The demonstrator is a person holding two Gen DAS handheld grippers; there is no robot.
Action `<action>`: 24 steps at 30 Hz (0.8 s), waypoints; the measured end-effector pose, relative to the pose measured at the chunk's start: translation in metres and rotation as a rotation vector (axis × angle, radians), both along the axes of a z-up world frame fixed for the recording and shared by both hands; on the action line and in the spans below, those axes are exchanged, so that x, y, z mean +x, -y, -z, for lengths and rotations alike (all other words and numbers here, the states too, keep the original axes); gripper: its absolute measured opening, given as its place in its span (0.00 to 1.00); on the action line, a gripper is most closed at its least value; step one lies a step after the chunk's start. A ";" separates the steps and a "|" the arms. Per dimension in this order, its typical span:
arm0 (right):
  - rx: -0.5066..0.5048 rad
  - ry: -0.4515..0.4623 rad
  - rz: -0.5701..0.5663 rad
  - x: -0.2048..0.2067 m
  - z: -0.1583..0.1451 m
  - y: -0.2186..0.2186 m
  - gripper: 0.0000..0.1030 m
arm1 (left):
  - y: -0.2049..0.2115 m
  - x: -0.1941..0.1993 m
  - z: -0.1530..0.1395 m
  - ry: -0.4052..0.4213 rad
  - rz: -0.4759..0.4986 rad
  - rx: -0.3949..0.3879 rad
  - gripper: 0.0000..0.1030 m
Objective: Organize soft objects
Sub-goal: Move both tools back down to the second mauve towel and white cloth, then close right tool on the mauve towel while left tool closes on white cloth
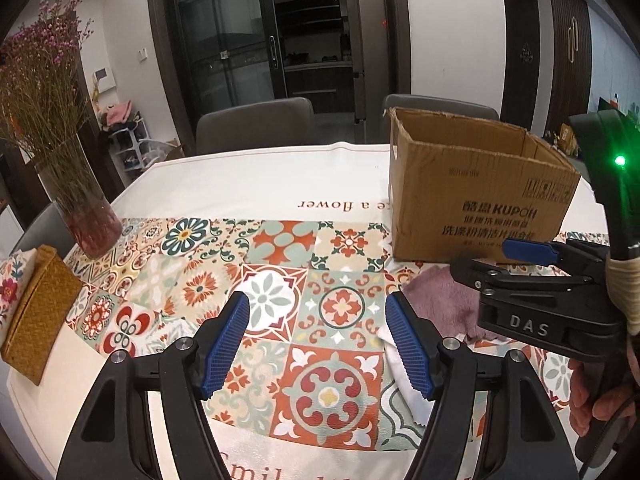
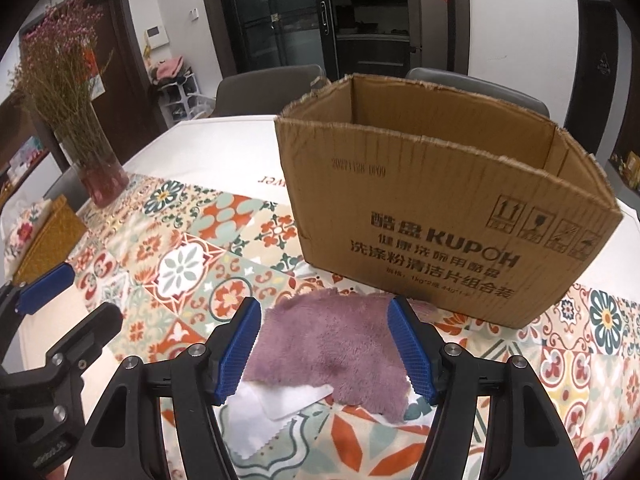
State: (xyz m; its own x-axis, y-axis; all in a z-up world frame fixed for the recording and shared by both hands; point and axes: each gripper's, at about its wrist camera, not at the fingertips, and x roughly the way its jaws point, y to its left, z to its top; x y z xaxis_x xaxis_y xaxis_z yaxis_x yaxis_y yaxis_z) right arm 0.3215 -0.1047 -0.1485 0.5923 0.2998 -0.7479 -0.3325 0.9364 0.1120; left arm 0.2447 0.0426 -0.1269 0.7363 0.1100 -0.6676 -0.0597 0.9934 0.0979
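A: On table w/ tiled-pattern cloth (image 2: 192,264): purple fluffy cloth (image 2: 332,344) lies flat, just in front of cardboard box (image 2: 420,208), its far edge touching or nearly touching box base. Where's the R claw?

B: Right gripper (image 2: 324,348) is low over purple cloth, blue pads (image 2: 240,352) wide apart, one at each side of the cloth, nothing between them but the pile. Can't tell if pads touch fabric.

A: White cloth?

B: White cloth (image 2: 256,412), zigzag edge, partly under purple one at its 7 o'clock corner. In left wrist view a strip of it (image 1: 394,354) shows beside the R-side pad.

A: L claw?

B: Left gripper (image 1: 316,344) spread open too, holds nothing, over bare tile pattern at approx 9 o'clock of purple cloth (image 1: 436,296). Right gripper body (image 1: 532,280) seen at 3 o'clock in that view.

A: Box state?

B: Open top, torn rim, upright; inside floor not visible.

A: Other items?

B: Glass vase w/ dried flowers (image 2: 100,176) at 10 o'clock; woven tissue holder (image 1: 38,312) at table's L edge, well apart from cloths.
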 end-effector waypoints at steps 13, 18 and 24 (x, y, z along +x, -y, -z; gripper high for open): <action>-0.027 -0.024 -0.010 0.027 0.044 0.000 0.65 | 0.016 0.006 0.035 -0.038 0.002 0.007 0.69; -0.035 -0.032 -0.017 0.030 0.056 -0.001 0.65 | 0.024 0.005 0.042 -0.029 0.012 0.023 0.69; -0.048 -0.023 -0.017 0.028 0.062 0.000 0.64 | 0.031 0.004 0.052 -0.030 0.031 0.025 0.69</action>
State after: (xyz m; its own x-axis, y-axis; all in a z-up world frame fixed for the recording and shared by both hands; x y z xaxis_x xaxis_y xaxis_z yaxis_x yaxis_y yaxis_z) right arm 0.3498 -0.1046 -0.2108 0.5698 0.2731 -0.7751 -0.3467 0.9350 0.0745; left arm 0.2483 0.0120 -0.1784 0.7195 0.1046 -0.6866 -0.0254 0.9919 0.1244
